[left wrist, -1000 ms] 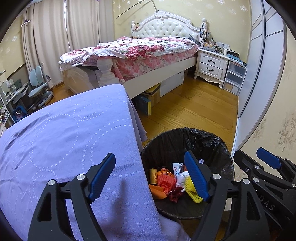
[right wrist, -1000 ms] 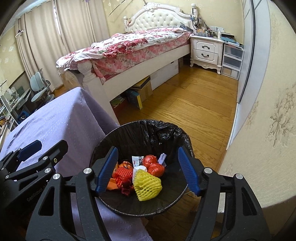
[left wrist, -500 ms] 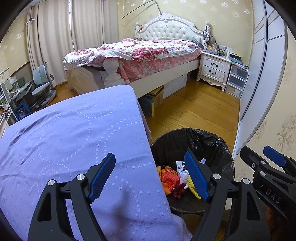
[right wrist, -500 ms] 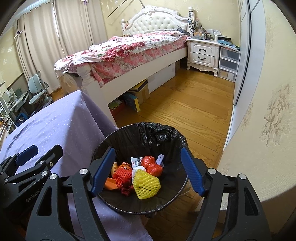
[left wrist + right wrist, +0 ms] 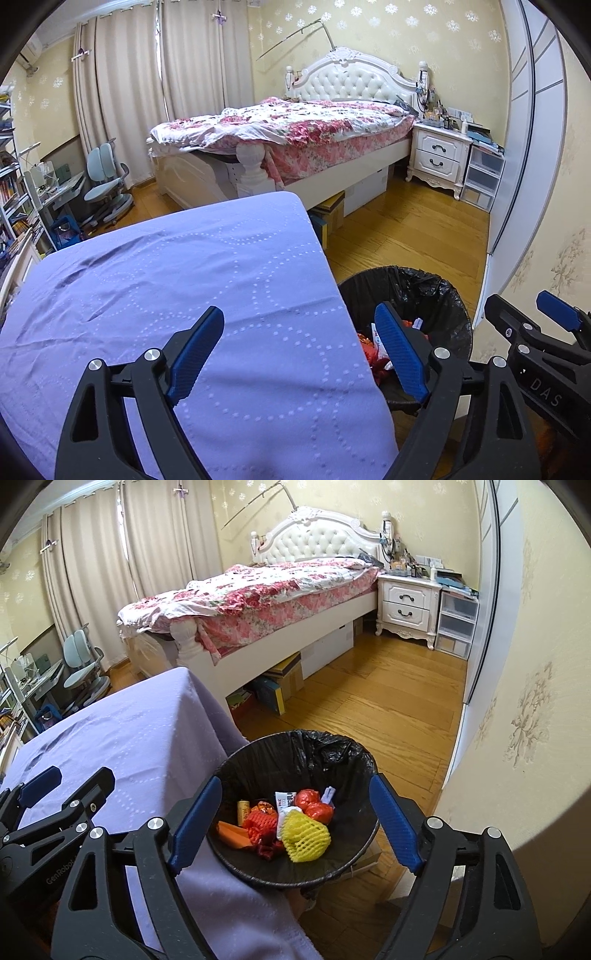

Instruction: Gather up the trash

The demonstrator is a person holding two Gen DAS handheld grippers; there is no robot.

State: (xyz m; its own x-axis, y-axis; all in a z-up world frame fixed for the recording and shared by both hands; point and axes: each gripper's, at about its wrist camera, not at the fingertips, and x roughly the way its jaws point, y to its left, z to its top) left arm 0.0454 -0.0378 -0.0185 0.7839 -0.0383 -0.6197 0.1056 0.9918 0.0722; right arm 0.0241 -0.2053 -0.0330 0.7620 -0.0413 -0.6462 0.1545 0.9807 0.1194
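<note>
Soft daylight is filtering through the closed cream curtains (image 5: 147,92), keeping both fisheye views evenly bright with no harsh glare. The wooden floor (image 5: 369,709) is catching a mild sheen. A faint shadow is falling on the purple tablecloth (image 5: 184,277) under the left gripper (image 5: 299,354). Straight lines such as the sliding wardrobe door (image 5: 532,110) are bowing strongly near the edges, and black vignetting is closing off the corners. Focus is staying sharp throughout.
</note>
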